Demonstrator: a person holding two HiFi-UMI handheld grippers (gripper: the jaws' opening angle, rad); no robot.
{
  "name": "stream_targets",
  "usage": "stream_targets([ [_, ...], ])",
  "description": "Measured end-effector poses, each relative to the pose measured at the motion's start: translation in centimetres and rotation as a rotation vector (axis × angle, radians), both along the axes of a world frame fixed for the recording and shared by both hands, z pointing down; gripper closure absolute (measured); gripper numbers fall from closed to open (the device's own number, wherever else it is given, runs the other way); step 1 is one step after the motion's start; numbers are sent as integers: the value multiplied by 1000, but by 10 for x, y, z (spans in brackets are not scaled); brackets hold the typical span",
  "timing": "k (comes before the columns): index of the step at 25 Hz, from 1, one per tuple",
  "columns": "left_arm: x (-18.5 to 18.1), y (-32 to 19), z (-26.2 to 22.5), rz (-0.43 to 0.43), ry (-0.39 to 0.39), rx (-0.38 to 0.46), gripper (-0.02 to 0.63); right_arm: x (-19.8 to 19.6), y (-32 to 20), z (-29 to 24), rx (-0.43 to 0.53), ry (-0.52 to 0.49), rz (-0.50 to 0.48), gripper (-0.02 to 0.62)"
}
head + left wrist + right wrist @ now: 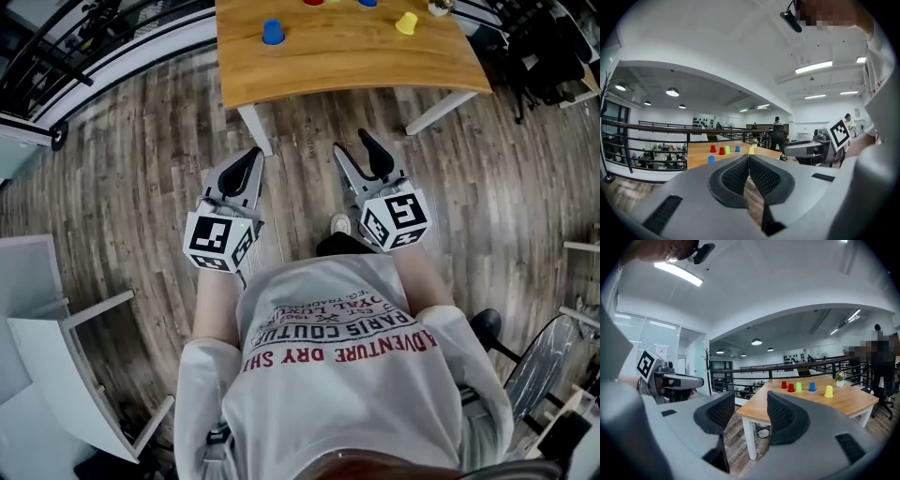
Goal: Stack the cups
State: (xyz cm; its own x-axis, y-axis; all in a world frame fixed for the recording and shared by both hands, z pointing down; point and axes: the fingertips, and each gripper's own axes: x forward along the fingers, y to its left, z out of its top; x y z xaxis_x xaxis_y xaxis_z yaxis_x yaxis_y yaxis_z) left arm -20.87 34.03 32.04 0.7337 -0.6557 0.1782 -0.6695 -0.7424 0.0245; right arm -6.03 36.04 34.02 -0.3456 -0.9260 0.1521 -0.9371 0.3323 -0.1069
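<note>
Several small cups stand upside down on a wooden table (356, 66) ahead of me. The head view shows a blue cup (272, 33) and a yellow cup (406, 22). In the right gripper view a row runs red cup (784, 385), second red cup (791, 388), green cup (798, 386), blue cup (812, 386), yellow cup (828, 391). My left gripper (246, 161) (749, 159) is shut and empty. My right gripper (354, 142) (750, 401) is open with nothing between its jaws. Both hang over the floor, short of the table.
White table legs (255, 129) stand at the table's near edge. A white desk and chair frame (56, 347) sit at my left, a dark office chair (553, 56) at the far right. A railing (806, 366) runs behind the table.
</note>
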Motion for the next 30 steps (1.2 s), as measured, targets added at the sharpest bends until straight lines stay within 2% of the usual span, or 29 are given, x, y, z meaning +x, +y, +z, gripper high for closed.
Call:
stream_targets([
  [6,73,-41,12,-42,13,-25,589,67,-45,9,-36,28,-69,383],
  [13,121,-78,22,-60,-14,-57,589,118,-90,26,-106,38,-96,383],
  [21,121,-162,33,-112,-26,-80,589,126,-176,40,-140,54,-127,383],
  [30,109,-305,39,-121,-11,-84,589,120,-328,49,-191,86,-122,383],
])
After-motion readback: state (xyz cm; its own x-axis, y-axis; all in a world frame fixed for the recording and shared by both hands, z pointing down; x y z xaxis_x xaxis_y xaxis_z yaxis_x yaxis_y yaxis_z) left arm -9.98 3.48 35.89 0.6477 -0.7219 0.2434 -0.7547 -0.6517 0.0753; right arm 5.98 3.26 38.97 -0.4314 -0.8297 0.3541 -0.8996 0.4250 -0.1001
